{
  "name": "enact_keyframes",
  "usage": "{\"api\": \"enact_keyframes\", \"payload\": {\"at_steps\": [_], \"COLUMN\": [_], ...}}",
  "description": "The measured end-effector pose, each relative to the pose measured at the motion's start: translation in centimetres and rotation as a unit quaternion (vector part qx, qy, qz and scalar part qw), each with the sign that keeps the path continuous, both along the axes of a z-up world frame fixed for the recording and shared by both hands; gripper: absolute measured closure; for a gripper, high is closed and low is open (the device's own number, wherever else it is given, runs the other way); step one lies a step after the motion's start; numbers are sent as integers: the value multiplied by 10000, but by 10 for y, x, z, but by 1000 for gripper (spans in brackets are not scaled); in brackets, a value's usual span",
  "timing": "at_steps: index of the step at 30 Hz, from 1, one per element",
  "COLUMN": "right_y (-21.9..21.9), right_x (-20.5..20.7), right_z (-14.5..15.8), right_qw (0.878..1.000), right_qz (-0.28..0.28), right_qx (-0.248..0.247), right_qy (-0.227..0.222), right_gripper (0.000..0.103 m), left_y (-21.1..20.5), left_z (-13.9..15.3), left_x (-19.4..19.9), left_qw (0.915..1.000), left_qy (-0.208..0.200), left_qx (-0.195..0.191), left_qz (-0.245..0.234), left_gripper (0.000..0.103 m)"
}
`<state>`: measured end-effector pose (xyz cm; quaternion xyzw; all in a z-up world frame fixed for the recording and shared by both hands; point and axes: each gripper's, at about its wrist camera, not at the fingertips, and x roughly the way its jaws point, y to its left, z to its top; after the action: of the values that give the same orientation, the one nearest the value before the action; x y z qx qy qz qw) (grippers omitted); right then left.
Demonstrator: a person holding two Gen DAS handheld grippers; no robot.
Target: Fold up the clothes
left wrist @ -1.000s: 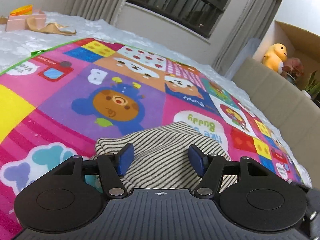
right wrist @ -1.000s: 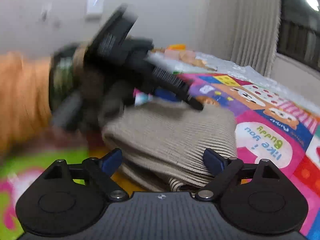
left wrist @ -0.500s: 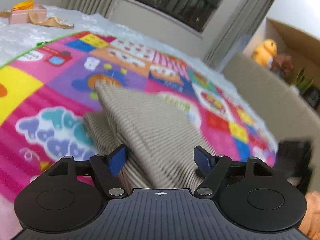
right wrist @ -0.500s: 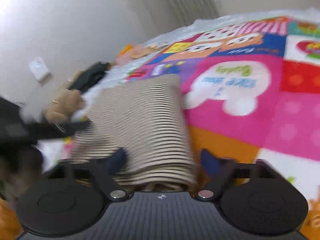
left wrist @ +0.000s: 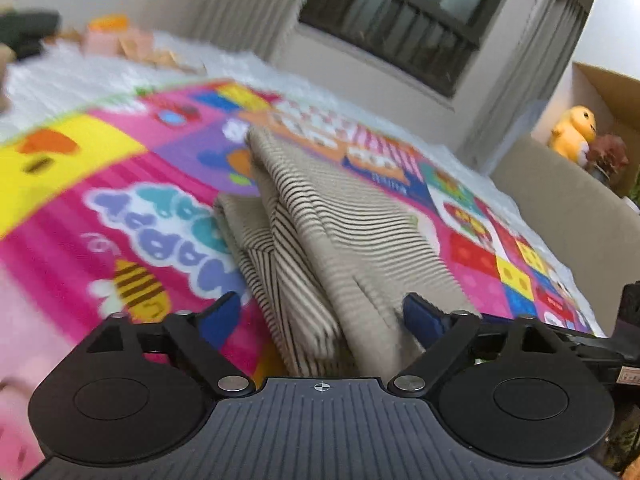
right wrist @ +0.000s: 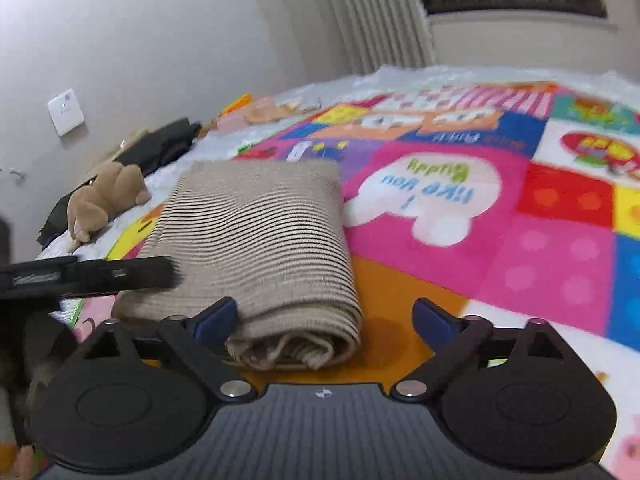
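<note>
Bright play mat (right wrist: 500, 240) on the bed, striped garment (right wrist: 260, 232) folded at its near left. Our left gripper (left wrist: 320, 316) and right gripper (right wrist: 324, 320) are opening, fingers clear. Soft, floppy cloth; we'd pinch the rolled near edge.

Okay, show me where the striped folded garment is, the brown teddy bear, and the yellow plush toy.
striped folded garment (right wrist: 260, 232), right wrist view, on its flat top layer.
brown teddy bear (right wrist: 106, 196), right wrist view, on its body.
yellow plush toy (left wrist: 574, 130), left wrist view, on its body.
</note>
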<state>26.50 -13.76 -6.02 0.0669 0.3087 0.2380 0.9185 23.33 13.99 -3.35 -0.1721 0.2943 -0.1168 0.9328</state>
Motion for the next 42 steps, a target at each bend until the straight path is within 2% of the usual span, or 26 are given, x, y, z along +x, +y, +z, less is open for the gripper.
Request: {"api": "enact_keyframes", "payload": {"at_steps": [5,8,10,12,16,20,23,25,30,35,40,42], "right_y": [-14,-16,-19,-23,-37,-48,-40,-31,-26,-33,-42,-42], "right_x": [-39,-66,-87,-101,-119,-113,-105,-99,-64,-73,-71,-71], "right_z": [6,0,-2,-4,-9,-10,-7,-7,-25,-23,-23,-22], "right_qw": [9992,9984,9971,9959,9952,9964,9962,9933,9975,9989,9999,9999], "right_qz": [26,162,174,180,-25,-348,-128,-140,12,48,38,18], "right_qx": [65,-133,-331,-440,-353,-77,-276,-599,-703,-434,-92,-111], "right_qy": [-382,-517,-667,-765,-910,-766,-812,-980,31,-195,-116,-109], "right_gripper": [0,0,0,0,0,0,0,0,0,0,0,0], "left_y": [-30,-51,-61,-65,-68,-70,-79,-84,-88,-87,-83,-83], "left_z": [2,-7,-17,-28,-30,-31,-28,-30,-33,-34,-33,-33], "left_x": [-73,-104,-116,-116,-117,-115,-102,-97,-92,-98,-98,-98], "left_qw": [9957,9919,9921,9928,9902,9882,9795,9726,9655,9674,9705,9708], "left_qy": [-636,-681,-507,-165,-199,-133,79,167,246,126,114,110], "left_qx": [466,732,815,808,956,1109,1600,1827,2083,1980,1841,1835], "left_qz": [492,778,810,870,994,1052,1219,1431,1541,1573,1553,1543], "left_gripper": [0,0,0,0,0,0,0,0,0,0,0,0]}}
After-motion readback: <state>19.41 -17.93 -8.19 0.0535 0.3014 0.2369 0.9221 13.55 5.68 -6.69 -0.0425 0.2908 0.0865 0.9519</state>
